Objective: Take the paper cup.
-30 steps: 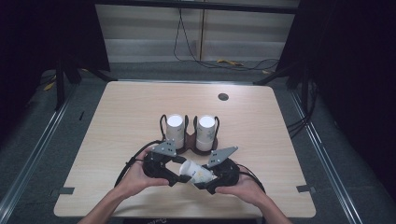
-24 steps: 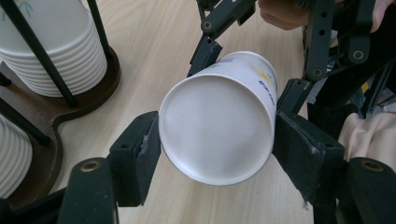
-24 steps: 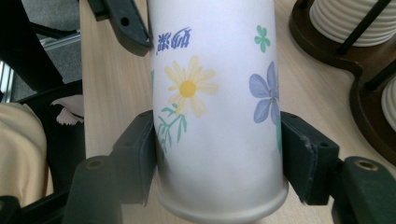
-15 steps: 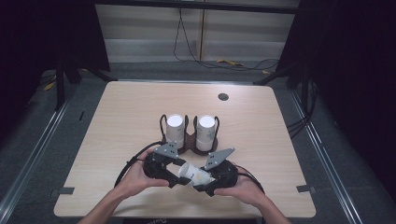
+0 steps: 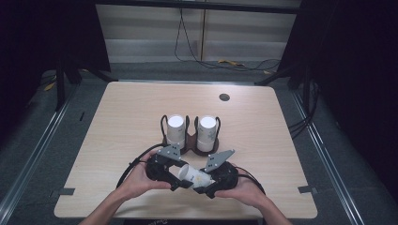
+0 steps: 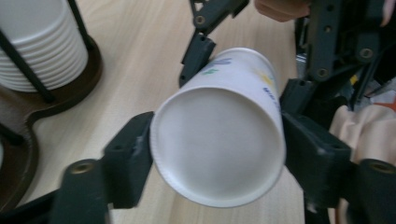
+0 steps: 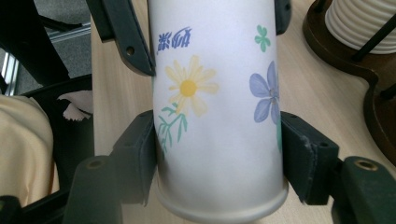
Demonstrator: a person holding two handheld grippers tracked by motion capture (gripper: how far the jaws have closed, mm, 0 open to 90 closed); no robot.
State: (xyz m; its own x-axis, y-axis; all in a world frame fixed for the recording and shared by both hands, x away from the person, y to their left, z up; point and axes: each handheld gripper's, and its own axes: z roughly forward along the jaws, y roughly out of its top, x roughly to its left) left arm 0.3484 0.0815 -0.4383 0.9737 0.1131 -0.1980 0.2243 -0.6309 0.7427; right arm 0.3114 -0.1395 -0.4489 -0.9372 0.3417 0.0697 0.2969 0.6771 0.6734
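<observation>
A white paper cup [image 5: 195, 176] printed with flowers lies on its side just above the table's front middle, held from both ends. My left gripper [image 5: 180, 173] is shut on its base end; the cup's bottom [image 6: 217, 126] faces me between the left gripper's [image 6: 217, 163] jaws. My right gripper [image 5: 209, 181] is shut on the other end, its [image 7: 217, 158] jaws pressing the flowered wall [image 7: 217, 107]. Each gripper view shows the other gripper's jaws farther along the cup.
A dark wooden cup holder [image 5: 189, 144] stands mid-table behind the grippers, holding two stacks of white cups [image 5: 176, 127] [image 5: 207, 129] inside wire loops. A round cable hole [image 5: 224, 97] lies at the back right. Cables trail from both grippers toward the front edge.
Both hands and the cup between them have shifted slightly toward the table's front edge. The grip on the cup is the same.
</observation>
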